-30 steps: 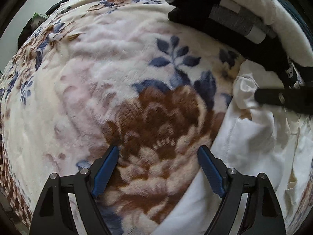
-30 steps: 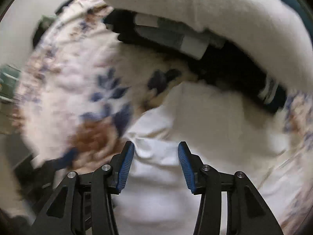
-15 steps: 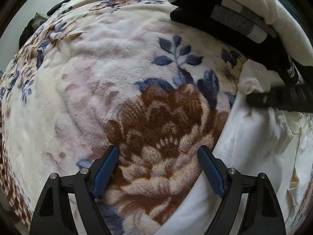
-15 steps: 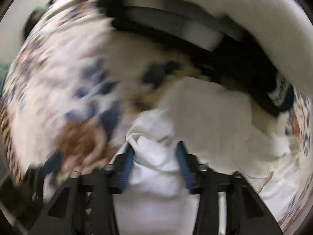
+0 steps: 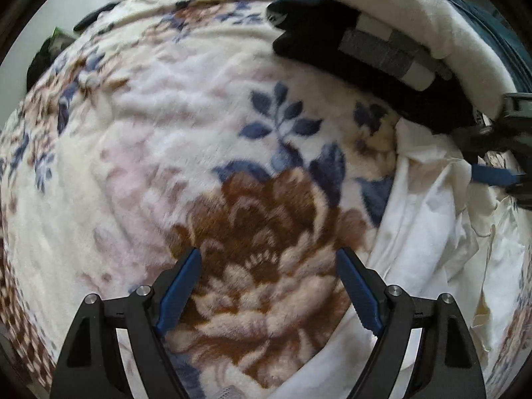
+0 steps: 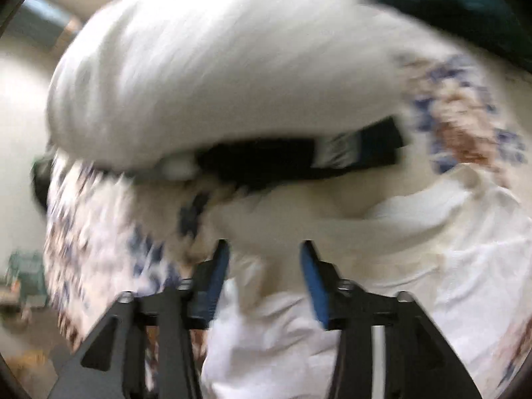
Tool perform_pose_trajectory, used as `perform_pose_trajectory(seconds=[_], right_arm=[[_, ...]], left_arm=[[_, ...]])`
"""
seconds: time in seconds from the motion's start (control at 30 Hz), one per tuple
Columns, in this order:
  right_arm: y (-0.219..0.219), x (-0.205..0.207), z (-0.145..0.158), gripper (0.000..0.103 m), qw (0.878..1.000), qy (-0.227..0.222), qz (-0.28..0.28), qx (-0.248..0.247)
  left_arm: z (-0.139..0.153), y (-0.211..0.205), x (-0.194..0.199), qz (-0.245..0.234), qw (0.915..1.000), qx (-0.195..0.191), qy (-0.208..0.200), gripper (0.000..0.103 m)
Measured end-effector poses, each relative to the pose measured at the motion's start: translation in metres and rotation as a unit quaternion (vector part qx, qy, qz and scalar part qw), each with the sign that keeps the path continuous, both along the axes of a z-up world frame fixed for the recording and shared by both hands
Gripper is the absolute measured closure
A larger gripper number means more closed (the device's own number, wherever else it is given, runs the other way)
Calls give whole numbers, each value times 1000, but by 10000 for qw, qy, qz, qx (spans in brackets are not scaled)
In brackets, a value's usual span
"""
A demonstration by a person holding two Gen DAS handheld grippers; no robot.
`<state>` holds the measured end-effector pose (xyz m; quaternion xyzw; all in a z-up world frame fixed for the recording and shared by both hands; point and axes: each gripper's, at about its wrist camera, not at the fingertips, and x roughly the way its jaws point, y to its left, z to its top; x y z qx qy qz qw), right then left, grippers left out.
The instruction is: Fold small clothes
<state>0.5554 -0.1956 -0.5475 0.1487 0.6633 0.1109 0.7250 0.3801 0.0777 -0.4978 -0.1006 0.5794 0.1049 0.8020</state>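
One floral blanket (image 5: 173, 153) covers the bed. On it lies one crumpled white garment (image 5: 429, 232), one black garment with grey and white stripes (image 5: 375, 50), and one thick cream-white folded textile (image 5: 415, 10) resting on top of the black one. One dark teal fabric (image 5: 512, 40) shows at the far edge. Two grippers are in view: the left gripper (image 5: 268, 287) and the right gripper (image 6: 264, 279), each with two blue-padded fingers.

Your right gripper (image 6: 264, 259) has lifted a bunch of the white garment (image 6: 415, 266) off the floral blanket (image 5: 199, 116). Its camera now tilts up, blurred.
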Motion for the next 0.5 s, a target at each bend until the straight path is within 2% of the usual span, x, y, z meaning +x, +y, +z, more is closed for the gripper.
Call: perform_pose_trajectory(seconds=[0.03, 0.07, 0.1, 0.13, 0.2, 0.23, 0.3, 0.33, 0.37, 0.4, 0.43, 0.5], right_arm=[[21, -1, -8, 53, 9994, 207, 141, 225], [22, -1, -16, 57, 9990, 305, 146, 291], [19, 0, -20, 81, 9997, 246, 24, 25], [32, 7, -24, 94, 9995, 189, -85, -228], [20, 16, -23, 94, 9946, 87, -607, -836], [15, 19, -20, 94, 9917, 41, -758, -1037], [8, 18, -3, 93, 9893, -233, -912, -1118], [10, 17, 2, 86, 9910, -277, -852, -990], [17, 16, 6, 77, 9955, -298, -614, -652], [29, 14, 8, 59, 9981, -282, -231, -499], [37, 12, 9, 51, 9982, -268, 160, -507], [63, 10, 1, 51, 9929, -226, 934, -701]], left_arm=[[0, -3, 2, -60, 10000, 14, -3, 20], [-1, -5, 4, -83, 10000, 15, 7, 20], [-2, -6, 6, -97, 9999, 27, 23, 20], [-2, -7, 7, -111, 9999, 29, 37, 20], [-3, -10, 8, -117, 9999, 49, 52, 20], [-3, -11, 9, -104, 9999, 42, 43, 20], [-4, -10, 9, -102, 9999, 36, 43, 20], [-4, -10, 8, -109, 9999, 39, 43, 20], [-3, -9, 8, -117, 9999, 53, 43, 20], [-4, -8, 7, -129, 9999, 73, 43, 20], [-4, -8, 7, -148, 9998, 101, 34, 20], [-4, -9, 6, -161, 9998, 123, 53, 20]])
